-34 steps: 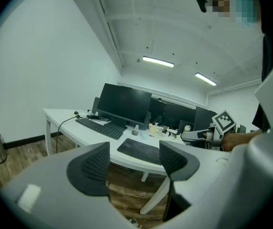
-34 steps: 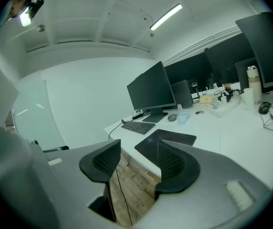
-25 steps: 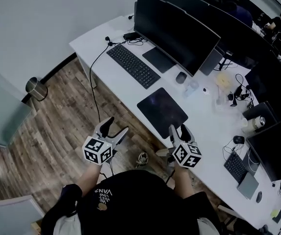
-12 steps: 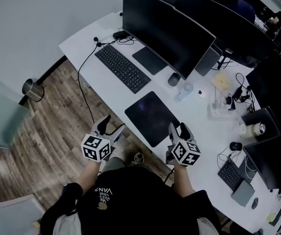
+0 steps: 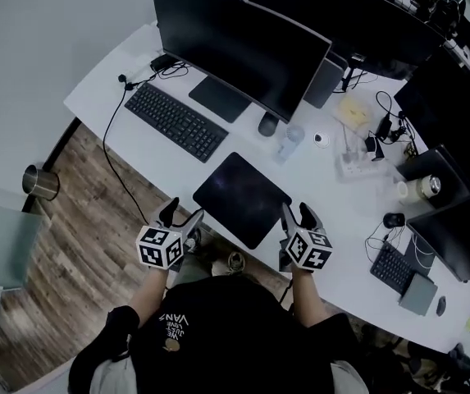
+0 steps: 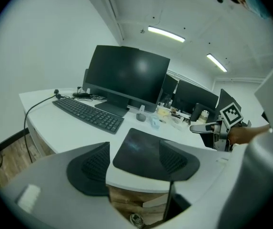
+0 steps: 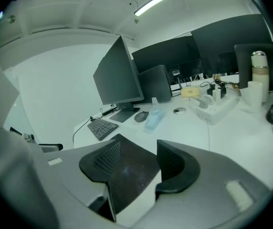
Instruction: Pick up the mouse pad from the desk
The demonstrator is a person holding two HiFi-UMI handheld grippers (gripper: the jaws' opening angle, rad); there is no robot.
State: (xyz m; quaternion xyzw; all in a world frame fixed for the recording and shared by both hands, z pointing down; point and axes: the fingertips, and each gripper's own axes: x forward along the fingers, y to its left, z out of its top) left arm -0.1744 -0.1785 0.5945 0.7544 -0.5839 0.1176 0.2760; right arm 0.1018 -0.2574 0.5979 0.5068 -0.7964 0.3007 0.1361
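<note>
A dark square mouse pad point(image 5: 241, 199) lies flat on the white desk point(image 5: 152, 149), its near corner at the desk's front edge. It also shows between the jaws in the left gripper view as the mouse pad point(image 6: 138, 149) and in the right gripper view as the mouse pad point(image 7: 131, 171). My left gripper point(image 5: 180, 217) hovers open off the desk's front edge, left of the pad. Open too, my right gripper point(image 5: 298, 216) is held above the desk edge just right of the pad. Neither touches it.
Behind the pad stand a black keyboard point(image 5: 174, 121), a wide monitor point(image 5: 235, 43), a grey mouse point(image 5: 267, 124) and a clear bottle point(image 5: 289, 141). A power strip point(image 5: 353, 166), cables and more monitors crowd the right. A metal bin point(image 5: 39, 182) stands on the wood floor.
The head view has shifted so the desk and pad slid leftward and nearer. Both grippers now sit closer to the pad's near corner, still open.
</note>
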